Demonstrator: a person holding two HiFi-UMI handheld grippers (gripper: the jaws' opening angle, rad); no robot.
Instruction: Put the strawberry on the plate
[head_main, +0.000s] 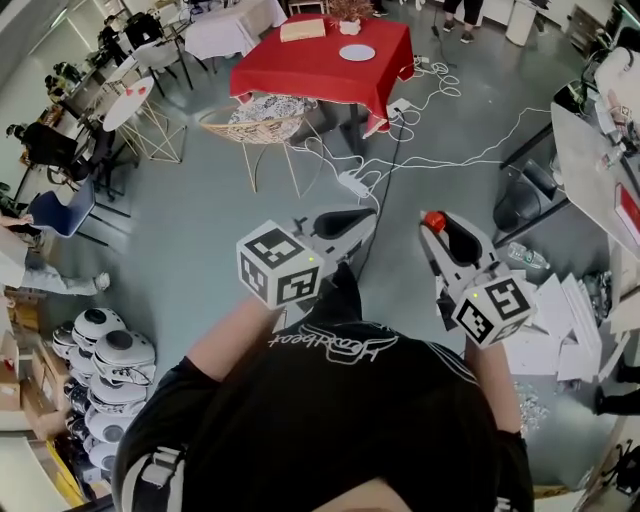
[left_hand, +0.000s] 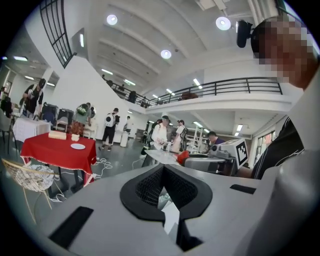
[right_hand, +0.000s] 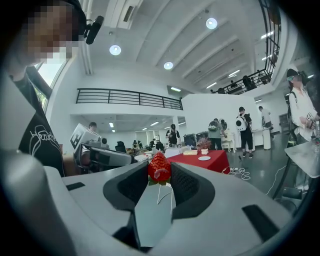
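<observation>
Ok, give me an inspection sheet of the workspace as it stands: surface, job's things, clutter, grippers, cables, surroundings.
Surface: red-clothed table, well ahead across the grey floor.
Job's things: white plate on the table, empty; strawberry in the right gripper.
Clutter: tan box on the table near the plate; white helmets piled on the floor at left.
Grippers: right gripper jaws closed on the strawberry; left gripper jaws together, nothing between them.
Cables: white cables and a power strip loose on the floor before the table.
Surroundings: wicker chair beside the table; people standing in an open hall.
</observation>
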